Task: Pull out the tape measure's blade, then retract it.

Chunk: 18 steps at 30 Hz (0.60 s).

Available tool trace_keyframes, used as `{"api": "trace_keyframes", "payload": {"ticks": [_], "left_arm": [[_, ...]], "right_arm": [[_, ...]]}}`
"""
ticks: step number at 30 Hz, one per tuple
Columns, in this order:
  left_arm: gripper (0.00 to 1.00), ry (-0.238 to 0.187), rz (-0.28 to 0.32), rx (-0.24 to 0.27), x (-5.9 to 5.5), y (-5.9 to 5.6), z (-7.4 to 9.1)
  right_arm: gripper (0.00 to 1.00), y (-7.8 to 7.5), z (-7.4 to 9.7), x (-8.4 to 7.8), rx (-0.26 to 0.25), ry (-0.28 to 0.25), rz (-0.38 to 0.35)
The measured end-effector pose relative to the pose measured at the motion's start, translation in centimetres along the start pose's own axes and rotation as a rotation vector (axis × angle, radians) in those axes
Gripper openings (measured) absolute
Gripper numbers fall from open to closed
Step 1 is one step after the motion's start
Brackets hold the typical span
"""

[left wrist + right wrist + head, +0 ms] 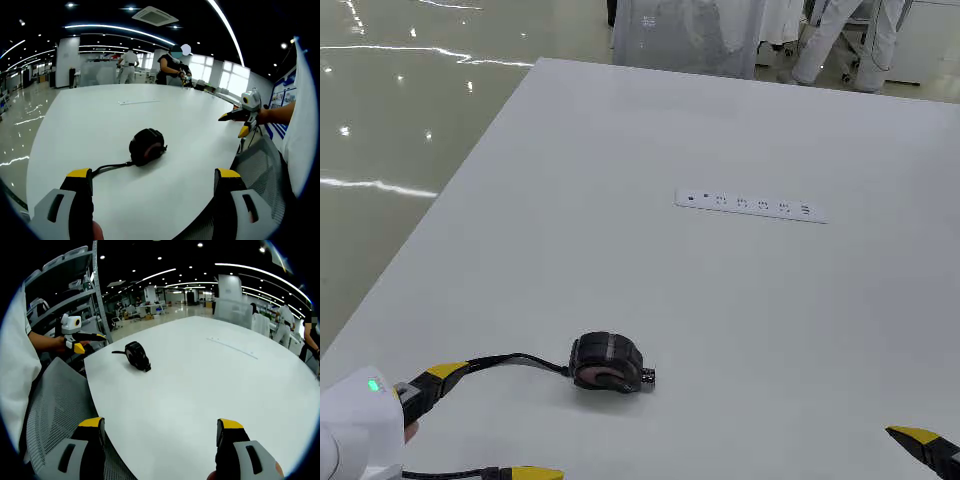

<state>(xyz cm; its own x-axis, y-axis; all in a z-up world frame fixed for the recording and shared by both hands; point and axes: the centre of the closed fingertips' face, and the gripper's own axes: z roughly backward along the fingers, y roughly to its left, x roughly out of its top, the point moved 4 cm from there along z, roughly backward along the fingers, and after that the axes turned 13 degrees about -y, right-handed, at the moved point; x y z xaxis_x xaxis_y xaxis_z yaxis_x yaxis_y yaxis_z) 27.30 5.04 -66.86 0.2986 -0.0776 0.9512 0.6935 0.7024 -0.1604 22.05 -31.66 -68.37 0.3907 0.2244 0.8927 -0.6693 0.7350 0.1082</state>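
The fingers of my left gripper (153,175) are spread wide with nothing between them, yellow tips low over the near edge of the white surface (620,160). In the head view the left gripper (490,421) sits in the bottom left corner, one tip higher, the other right at the frame's edge. Off that higher tip comes the black strap (510,360); it runs right up to the finger, but I cannot tell whether it touches. Follow it to the right and there is the tape measure (608,363), a round black case lying on the surface near the front edge, with a small tab tight against its right side. In the left gripper view the tape measure (147,146) lies dead ahead between my two tips, and the strap (112,166) trails back toward the left-hand one. Farther back and to the right, a flat white strip (750,205) with a row of sockets lies on the surface, well apart from the tape measure. Over at the right, my right gripper (918,440) just pokes into the head view's bottom corner, one yellow tip showing. Its own view settles it: the right gripper (161,423) has its fingers wide apart, holding nothing, over the surface's edge. A grey mesh chair (55,400) sits down to the left there, and the tape measure (136,355) lies well off ahead, near the left gripper (82,342).
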Motion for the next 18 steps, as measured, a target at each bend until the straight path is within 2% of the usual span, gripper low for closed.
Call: {"api": "trace_keyframes", "payload": {"ticks": [18], "left_arm": [[0.99, 0.002, 0.003, 0.004, -0.18, 0.22, 0.26]], "right_arm": [[0.93, 0.2, -0.1, -0.15, 0.003, 0.002, -0.005]]}}
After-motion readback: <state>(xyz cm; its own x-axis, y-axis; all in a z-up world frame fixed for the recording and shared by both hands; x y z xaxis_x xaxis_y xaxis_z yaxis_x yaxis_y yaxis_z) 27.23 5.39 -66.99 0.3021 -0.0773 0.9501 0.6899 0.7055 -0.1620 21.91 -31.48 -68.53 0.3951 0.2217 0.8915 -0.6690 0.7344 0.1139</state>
